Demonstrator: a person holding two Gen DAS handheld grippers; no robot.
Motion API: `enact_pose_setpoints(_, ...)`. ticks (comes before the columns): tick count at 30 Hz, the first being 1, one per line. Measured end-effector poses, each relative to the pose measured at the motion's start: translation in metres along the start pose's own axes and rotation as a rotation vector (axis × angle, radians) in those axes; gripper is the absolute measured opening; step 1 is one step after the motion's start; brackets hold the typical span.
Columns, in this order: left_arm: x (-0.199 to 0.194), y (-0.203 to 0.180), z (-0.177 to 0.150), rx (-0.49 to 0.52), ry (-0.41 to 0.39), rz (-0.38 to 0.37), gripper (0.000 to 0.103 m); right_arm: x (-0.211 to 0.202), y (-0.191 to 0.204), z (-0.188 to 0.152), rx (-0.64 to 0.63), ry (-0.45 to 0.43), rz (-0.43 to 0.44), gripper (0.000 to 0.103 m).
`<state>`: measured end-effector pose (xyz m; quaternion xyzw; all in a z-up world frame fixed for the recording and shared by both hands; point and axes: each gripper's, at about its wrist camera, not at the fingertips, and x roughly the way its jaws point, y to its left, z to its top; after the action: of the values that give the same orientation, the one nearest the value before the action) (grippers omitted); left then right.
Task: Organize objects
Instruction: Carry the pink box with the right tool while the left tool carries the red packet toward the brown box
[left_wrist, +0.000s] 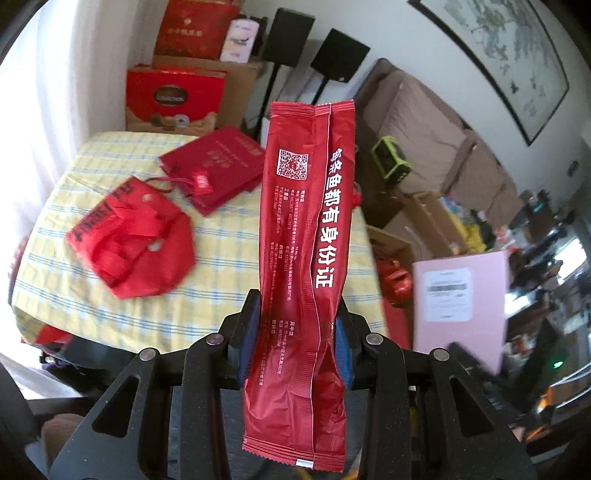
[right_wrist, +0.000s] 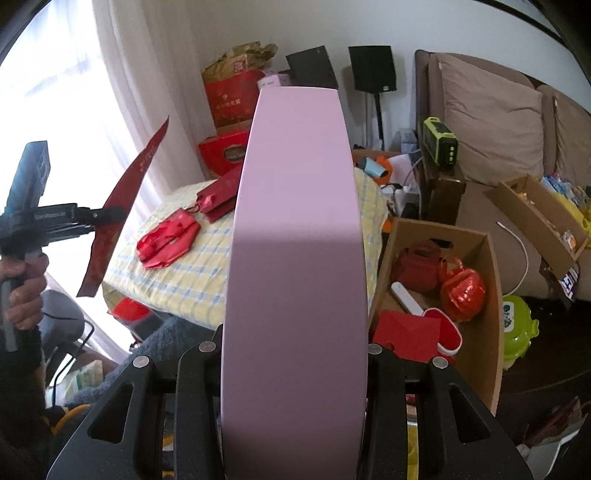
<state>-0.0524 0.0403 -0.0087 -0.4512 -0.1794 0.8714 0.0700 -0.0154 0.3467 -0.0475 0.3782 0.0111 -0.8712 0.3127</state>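
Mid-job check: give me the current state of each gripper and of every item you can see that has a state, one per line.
left gripper: shut on the red packet
red packet: held upright, off the table
right gripper: shut on the pink box
pink box: held in the air, closed
red cloth bag: lying crumpled on the checked table
red paper bag: lying flat on the table
cardboard box: open, holding red items

My left tool (left_wrist: 295, 347) is clamped on a long red packet (left_wrist: 303, 258) held upright, my hand (right_wrist: 22, 291) gripping its handle, while my right tool (right_wrist: 295, 354) pinches a pink box (right_wrist: 295, 221), both angled downward.
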Motion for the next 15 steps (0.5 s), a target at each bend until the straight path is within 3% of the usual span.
enact_pose_setpoints(7,-0.011,-0.042,-0.001,0.083,-0.045,-0.001,0.033,-0.001,-0.014,-0.005,0.020,0.014,-0.032,0.039)
enact_pose_setpoints(11,-0.010,-0.053,-0.003,0.085,0.002,-0.046,0.033,-0.004,-0.027,-0.009,0.055,0.008,-0.039,0.039)
enact_pose_setpoints(15,-0.019,-0.065,-0.004,0.109,-0.018,-0.049,0.033,-0.006,-0.038,-0.010,0.076,0.009,-0.054,0.039)
